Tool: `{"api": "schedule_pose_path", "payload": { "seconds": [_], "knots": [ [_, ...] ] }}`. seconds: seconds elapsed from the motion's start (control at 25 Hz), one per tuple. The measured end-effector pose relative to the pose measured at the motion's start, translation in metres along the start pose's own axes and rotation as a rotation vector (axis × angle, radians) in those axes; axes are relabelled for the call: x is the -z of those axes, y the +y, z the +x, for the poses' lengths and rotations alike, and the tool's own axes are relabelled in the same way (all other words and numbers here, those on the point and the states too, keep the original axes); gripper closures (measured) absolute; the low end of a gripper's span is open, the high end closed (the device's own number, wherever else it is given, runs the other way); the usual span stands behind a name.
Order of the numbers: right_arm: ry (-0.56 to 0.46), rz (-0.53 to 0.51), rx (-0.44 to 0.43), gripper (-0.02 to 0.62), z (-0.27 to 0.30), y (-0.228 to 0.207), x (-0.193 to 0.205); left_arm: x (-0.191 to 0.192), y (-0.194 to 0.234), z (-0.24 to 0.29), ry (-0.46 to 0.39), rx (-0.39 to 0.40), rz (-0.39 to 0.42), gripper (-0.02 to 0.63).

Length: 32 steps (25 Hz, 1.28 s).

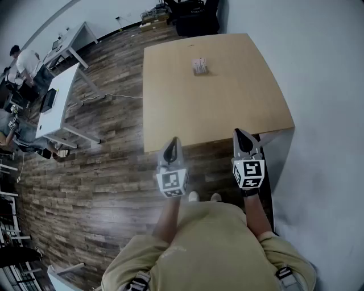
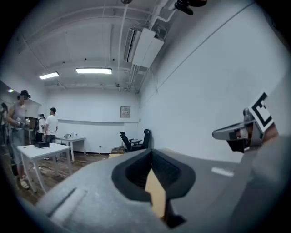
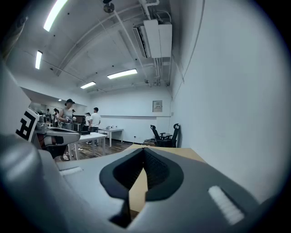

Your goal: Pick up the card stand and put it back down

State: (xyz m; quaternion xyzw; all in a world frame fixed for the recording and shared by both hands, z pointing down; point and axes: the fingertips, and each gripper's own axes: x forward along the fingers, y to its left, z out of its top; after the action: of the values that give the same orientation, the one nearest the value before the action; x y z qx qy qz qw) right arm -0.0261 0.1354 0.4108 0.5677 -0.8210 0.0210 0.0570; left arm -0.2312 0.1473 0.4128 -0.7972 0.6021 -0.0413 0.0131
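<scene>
The card stand point(image 1: 199, 66) is a small pale holder with cards in it, upright on the far middle of the wooden table point(image 1: 227, 108). Both grippers hover at the table's near edge, well short of the stand. My left gripper point(image 1: 172, 142) is over the front left corner, its jaws shut with nothing between them. My right gripper point(image 1: 241, 134) is over the front right part, also shut and empty. In the left gripper view the left gripper point(image 2: 152, 152) points up across the room, with the right gripper point(image 2: 245, 129) beside it. The right gripper view, past the right gripper point(image 3: 143, 150), does not show the stand.
A white wall point(image 1: 324, 85) runs close along the table's right side. White desks point(image 1: 57, 102) stand on the wood floor at the left, with people point(image 1: 20, 59) beyond them. Black office chairs point(image 1: 196, 17) sit behind the table's far edge. A cable point(image 1: 116, 95) lies on the floor.
</scene>
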Motion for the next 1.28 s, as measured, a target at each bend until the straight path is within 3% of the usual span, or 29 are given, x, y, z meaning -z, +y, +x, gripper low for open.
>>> {"api": "schedule_pose_path", "payload": {
  "seconds": [0.4, 0.68, 0.96, 1.28],
  "knots": [
    [-0.009, 0.032, -0.058, 0.591, -0.025, -0.035, 0.006, -0.011, -0.043, -0.01, 0.002, 0.019, 0.033, 0.606],
    [0.01, 0.215, -0.216, 0.591, -0.013, -0.013, 0.028, 0.015, -0.026, -0.003, 0.062, -0.032, 0.024, 0.606],
    [0.043, 0.195, -0.196, 0.591, 0.031, -0.029, 0.042, 0.024, -0.04, 0.059, 0.049, 0.064, 0.01, 0.606],
    [0.064, 0.067, -0.216, 0.592, 0.114, -0.032, 0.009, 0.039, -0.009, 0.142, 0.053, 0.128, -0.051, 0.606]
  ]
}}
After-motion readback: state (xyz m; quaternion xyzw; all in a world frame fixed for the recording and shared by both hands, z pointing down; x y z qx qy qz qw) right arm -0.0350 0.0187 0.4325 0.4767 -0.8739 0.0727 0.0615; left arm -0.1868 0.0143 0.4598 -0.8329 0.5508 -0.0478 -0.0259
